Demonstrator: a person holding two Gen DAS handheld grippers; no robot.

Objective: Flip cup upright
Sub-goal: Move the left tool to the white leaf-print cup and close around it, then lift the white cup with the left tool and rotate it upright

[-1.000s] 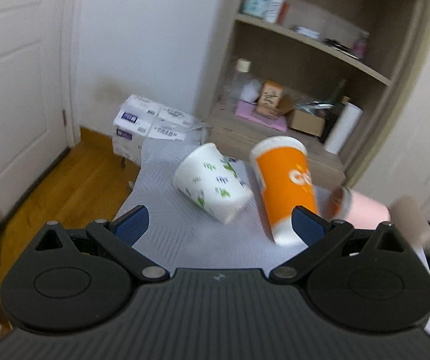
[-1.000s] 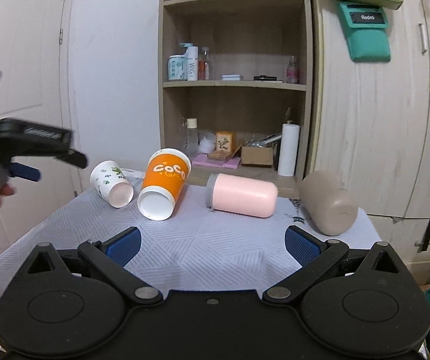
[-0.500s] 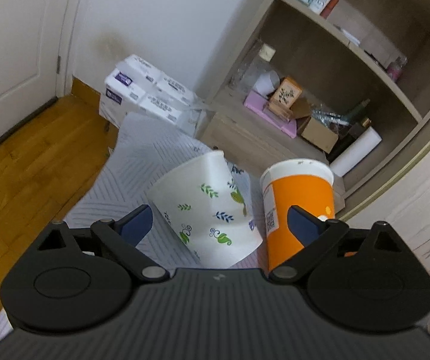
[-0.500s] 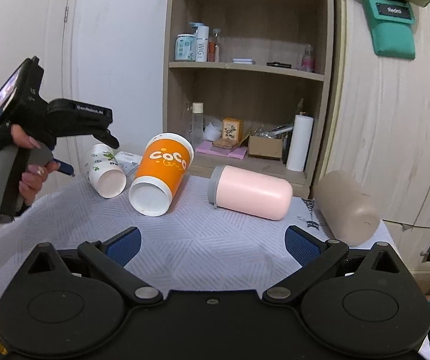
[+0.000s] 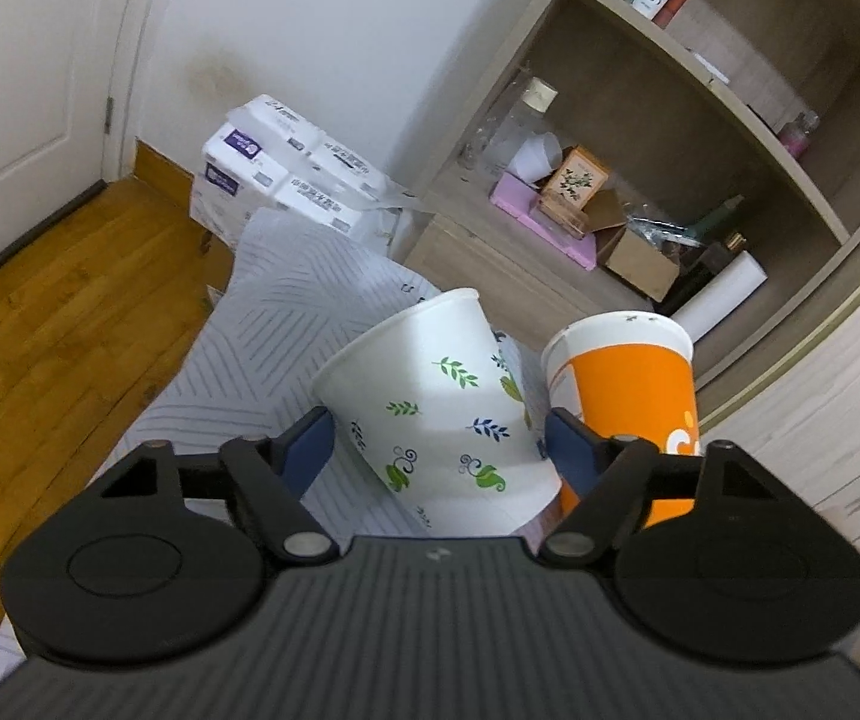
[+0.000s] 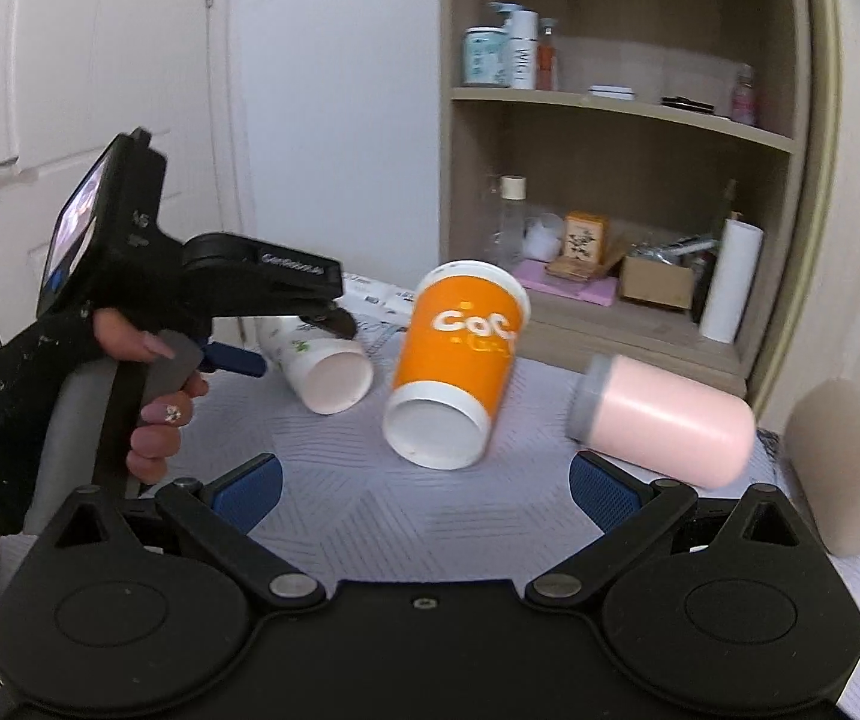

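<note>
A white paper cup with leaf prints (image 5: 436, 402) lies on its side on the table, also seen in the right wrist view (image 6: 325, 369), its mouth toward that camera. My left gripper (image 5: 439, 450) is open, its blue pads on either side of this cup's body; I cannot tell if they touch it. The left gripper also shows in the right wrist view (image 6: 286, 336). An orange cup (image 6: 460, 360) lies on its side beside the white cup. My right gripper (image 6: 424, 489) is open and empty, low over the near table.
A pink tumbler (image 6: 664, 420) and a beige cup (image 6: 844, 468) lie on their sides at the right of the grey patterned tablecloth (image 6: 430, 516). A wooden shelf unit (image 6: 622, 180) stands behind the table. Paper packs (image 5: 286, 174) sit on the floor.
My left gripper has moved down and forward onto the white cup, and its fingers have narrowed around it. My right gripper has moved closer to the table.
</note>
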